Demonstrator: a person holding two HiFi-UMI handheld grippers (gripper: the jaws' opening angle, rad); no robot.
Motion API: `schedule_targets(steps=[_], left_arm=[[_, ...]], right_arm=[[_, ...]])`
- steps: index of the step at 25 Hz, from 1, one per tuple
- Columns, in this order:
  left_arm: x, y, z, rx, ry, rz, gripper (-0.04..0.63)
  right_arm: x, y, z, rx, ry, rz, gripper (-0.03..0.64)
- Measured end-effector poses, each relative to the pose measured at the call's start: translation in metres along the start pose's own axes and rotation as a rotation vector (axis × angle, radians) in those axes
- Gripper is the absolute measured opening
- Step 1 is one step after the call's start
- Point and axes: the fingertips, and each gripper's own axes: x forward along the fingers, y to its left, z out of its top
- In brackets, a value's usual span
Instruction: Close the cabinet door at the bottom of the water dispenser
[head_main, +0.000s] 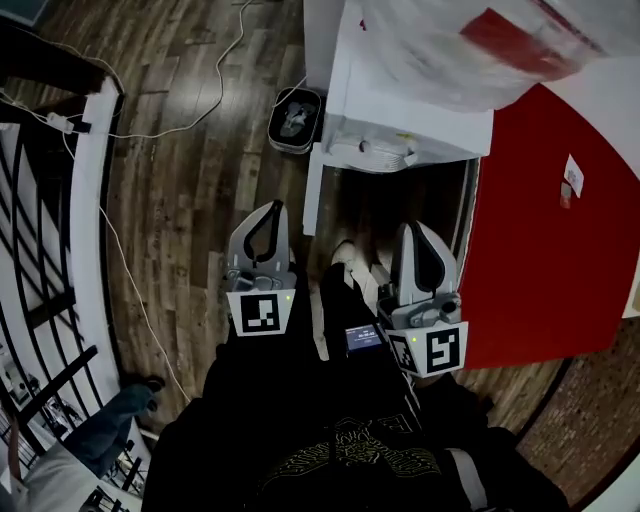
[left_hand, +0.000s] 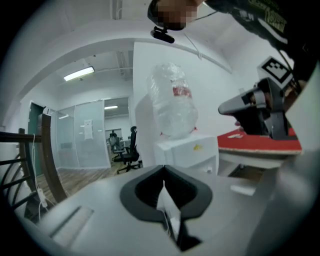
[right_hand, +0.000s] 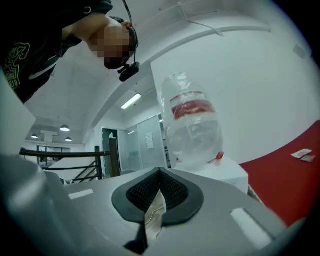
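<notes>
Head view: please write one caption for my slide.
Left gripper and right gripper, both shut, before the water dispenser, cabinet door open.

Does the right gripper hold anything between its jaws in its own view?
No, the right gripper has its jaws shut together with nothing between them.

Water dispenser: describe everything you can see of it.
The dispenser is a white box-shaped unit against a white wall, with a red surface beside it. A clear bottle with a red label sits upside down on top. In the head view a white door, seemingly the cabinet's, juts out open at its left, next to a dark gap. The left gripper and right gripper, both shut, are clear of it.
</notes>
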Motion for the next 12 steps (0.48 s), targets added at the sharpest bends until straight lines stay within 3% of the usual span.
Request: schedule_targets(steps=[4, 9, 12], left_arm=[[0.01, -0.006, -0.103, -0.043, 0.091, 0.008, 0.006], [0.017, -0.018, -0.216, -0.217, 0.154, 0.053, 0.006], [0.022, -0.035, -0.269, -0.21, 0.188, 0.005, 0.011]], right_arm=[[0.029, 0.009, -0.075, -0.005, 0.078, 0.018, -0.002], [0.049, 0.005, -0.175, -0.006, 0.161, 0.005, -0.002], [0.051, -0.006, -0.235, 0.044, 0.219, -0.025, -0.002]])
